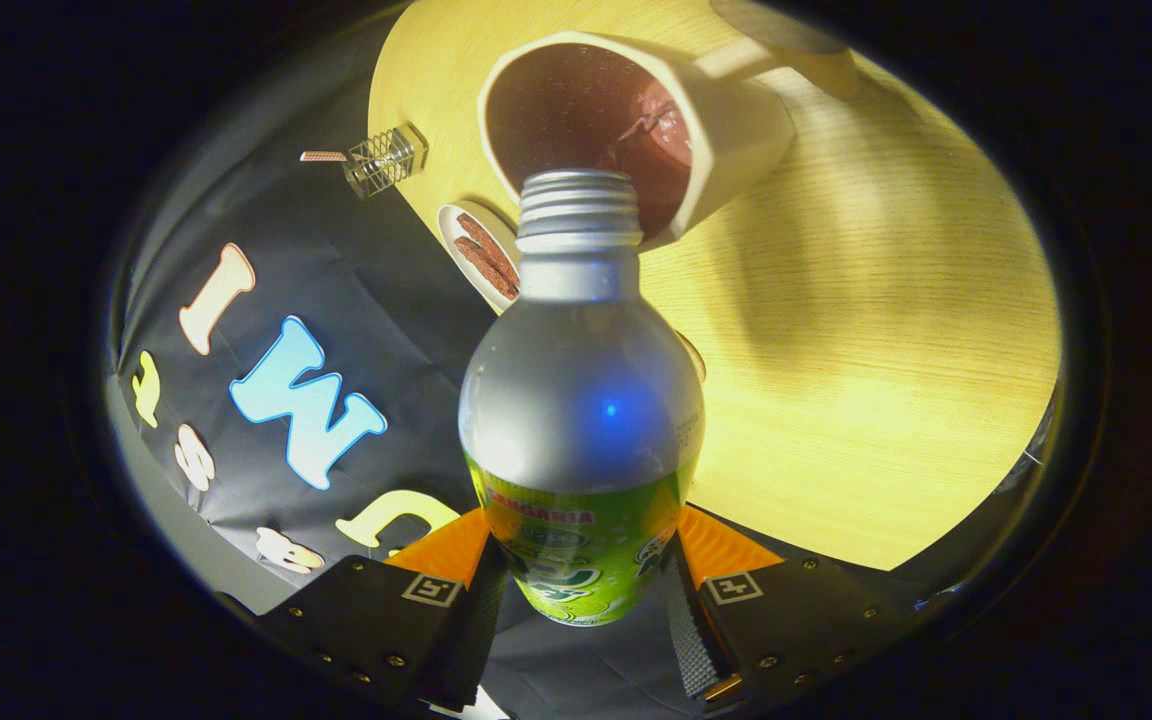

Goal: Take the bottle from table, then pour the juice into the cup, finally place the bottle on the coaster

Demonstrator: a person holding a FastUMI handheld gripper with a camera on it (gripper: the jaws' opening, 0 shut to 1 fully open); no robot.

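Jaws' fingers (481, 590) clamping capless silver-green bottle (581, 400).

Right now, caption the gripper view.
Tongs clamp the open bottle, its mouth tipped toward the cup on the table.

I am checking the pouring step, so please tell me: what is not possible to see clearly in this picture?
- Bottle: its base, hidden between the gripper fingers.
- Cup: how full it is; the bottle neck covers part of its dark inside.
- Small dish: partly behind the bottle.
- Cup handle: blurred.
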